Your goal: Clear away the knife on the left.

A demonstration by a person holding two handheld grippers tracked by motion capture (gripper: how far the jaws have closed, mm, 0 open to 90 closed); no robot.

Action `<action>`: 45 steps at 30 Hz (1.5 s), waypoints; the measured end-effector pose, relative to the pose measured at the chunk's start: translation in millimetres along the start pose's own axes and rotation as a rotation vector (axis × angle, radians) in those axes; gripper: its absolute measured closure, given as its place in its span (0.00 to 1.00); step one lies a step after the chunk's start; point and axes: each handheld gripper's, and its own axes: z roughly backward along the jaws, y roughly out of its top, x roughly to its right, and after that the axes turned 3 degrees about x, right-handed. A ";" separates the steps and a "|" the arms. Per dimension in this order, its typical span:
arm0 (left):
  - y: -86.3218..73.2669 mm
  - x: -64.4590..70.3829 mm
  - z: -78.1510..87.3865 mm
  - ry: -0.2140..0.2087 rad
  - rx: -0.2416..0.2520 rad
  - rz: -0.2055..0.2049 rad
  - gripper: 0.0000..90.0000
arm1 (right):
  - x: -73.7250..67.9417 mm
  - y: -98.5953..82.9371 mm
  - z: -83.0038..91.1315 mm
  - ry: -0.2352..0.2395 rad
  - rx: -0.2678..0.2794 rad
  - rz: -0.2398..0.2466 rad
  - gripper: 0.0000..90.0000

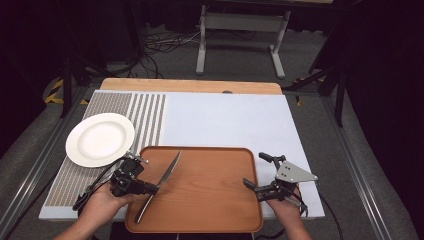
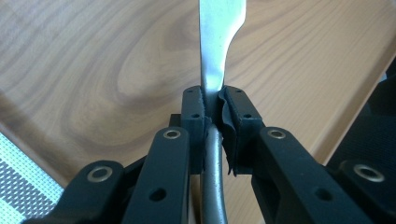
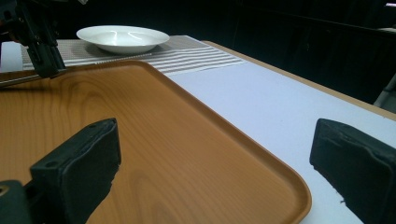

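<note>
My table [image 1: 225,120] has a white top. A brown tray [image 1: 210,200] lies on it at my edge. Left of the tray lies a striped mat [image 1: 145,110], with a white plate [image 1: 100,139] on it.

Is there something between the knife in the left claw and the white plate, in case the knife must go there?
Nothing visible does. The left claw is shut on the knife over the wooden tray, and the white plate lies empty just beyond the tray's left edge. The knife must only pass that low rim.

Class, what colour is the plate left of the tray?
White plate, clearest in the high view.
</note>
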 end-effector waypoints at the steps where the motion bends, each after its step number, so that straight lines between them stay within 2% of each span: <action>1: 0.0 0.0 0.0 0.000 0.000 0.000 0.89 | 0.0 0.0 0.1 0.000 -0.001 0.001 0.03; 10: -0.3 -2.4 -8.3 0.023 -0.028 0.000 0.89 | 0.0 0.6 1.3 -0.001 0.002 -0.001 0.03; 21: -1.9 -1.8 -13.3 0.031 -0.059 0.003 0.89 | 0.7 1.1 2.0 -0.002 0.004 0.002 0.03; 36: -1.4 -2.5 -13.8 0.039 -0.052 0.004 0.88 | 1.3 1.3 2.8 -0.002 0.010 -0.005 0.03; 38: -1.4 -2.9 -12.8 0.031 -0.035 0.003 0.82 | 1.4 1.3 2.8 -0.002 0.010 -0.005 0.03; 39: -0.4 -4.0 -10.8 0.011 -0.031 -0.003 0.77 | 1.4 1.2 2.7 0.000 0.010 -0.005 0.03; 43: 0.4 -3.1 -9.1 0.003 -0.006 -0.028 0.61 | 1.2 1.5 2.7 0.002 0.007 -0.002 0.03; 45: 1.0 -1.5 -7.7 -0.009 0.014 -0.078 0.53 | 1.1 1.3 2.6 0.001 0.010 -0.004 0.03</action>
